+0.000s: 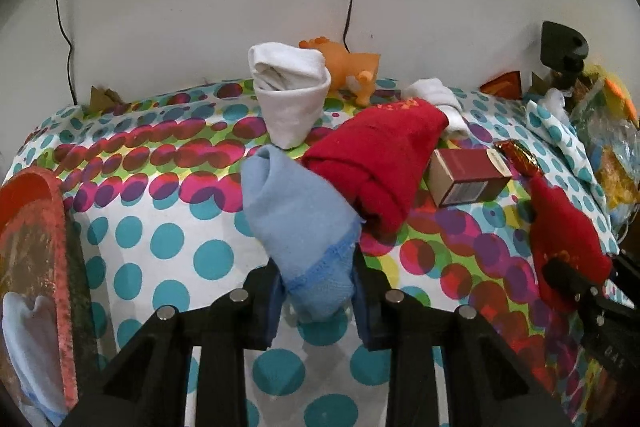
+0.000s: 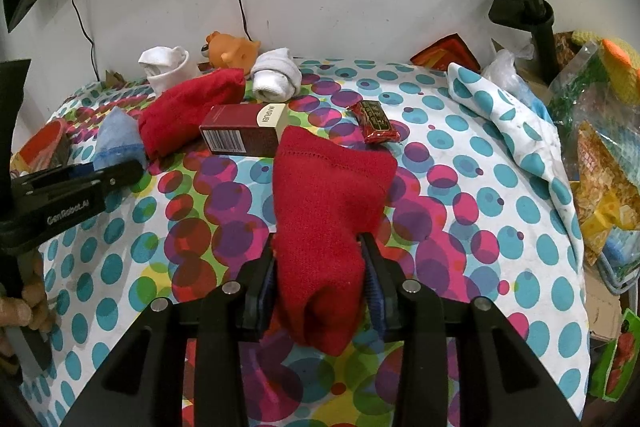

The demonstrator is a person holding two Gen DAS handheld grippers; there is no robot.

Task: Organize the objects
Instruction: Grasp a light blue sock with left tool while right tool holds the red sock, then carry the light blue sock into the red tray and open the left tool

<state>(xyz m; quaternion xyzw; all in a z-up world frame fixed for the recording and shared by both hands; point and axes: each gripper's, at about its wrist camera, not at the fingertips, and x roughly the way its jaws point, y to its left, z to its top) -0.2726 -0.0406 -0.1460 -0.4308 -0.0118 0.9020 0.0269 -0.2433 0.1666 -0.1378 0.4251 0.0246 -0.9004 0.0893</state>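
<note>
My left gripper [image 1: 316, 287] is shut on a rolled light blue sock [image 1: 296, 223] above the dotted tablecloth [image 1: 160, 163]. My right gripper [image 2: 320, 267] is shut on a red sock [image 2: 328, 195]; it also shows at the right of the left wrist view [image 1: 564, 231]. A second red sock roll [image 1: 380, 159] lies in the middle, next to a dark red box [image 1: 468, 175]. A white sock roll [image 1: 288, 95] stands behind it and another white sock [image 2: 276, 75] lies near the wall. The left gripper with the blue sock [image 2: 118, 139] shows at the left of the right wrist view.
An orange toy animal [image 1: 352, 67] stands by the wall. A red candy wrapper [image 2: 374, 123] lies right of the box. A red-rimmed basket [image 1: 36, 267] holding a pale sock is at the left. Bags and packets [image 2: 600, 147] crowd the right edge beside a black clamp stand [image 2: 520, 7].
</note>
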